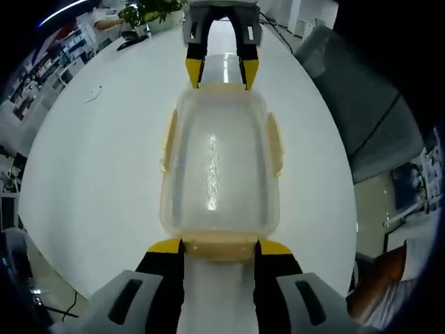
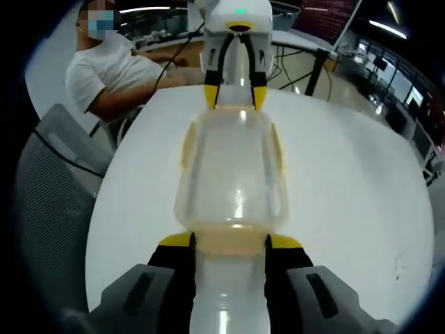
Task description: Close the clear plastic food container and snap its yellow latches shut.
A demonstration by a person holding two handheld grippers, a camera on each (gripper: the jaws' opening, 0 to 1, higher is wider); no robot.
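A clear plastic food container (image 1: 219,167) (image 2: 233,174) lies lengthwise on the white table, its lid resting on top. Yellow side latches (image 1: 168,139) (image 2: 278,149) flare outward on both long sides. My left gripper (image 1: 220,247) is open at one short end, its yellow-tipped jaws flanking that end's latch (image 1: 219,252). At the opposite short end, my right gripper (image 2: 229,243) is open in the same way, either side of the other end latch (image 2: 231,245). Each gripper faces the other across the container: the right gripper (image 1: 222,75) and the left gripper (image 2: 235,97).
The round white table (image 1: 90,174) has bare surface on both sides of the container. A grey mesh chair (image 1: 368,118) (image 2: 55,181) stands at its rim. A person in a white shirt (image 2: 111,69) sits beyond it. A potted plant (image 1: 149,10) stands at the far edge.
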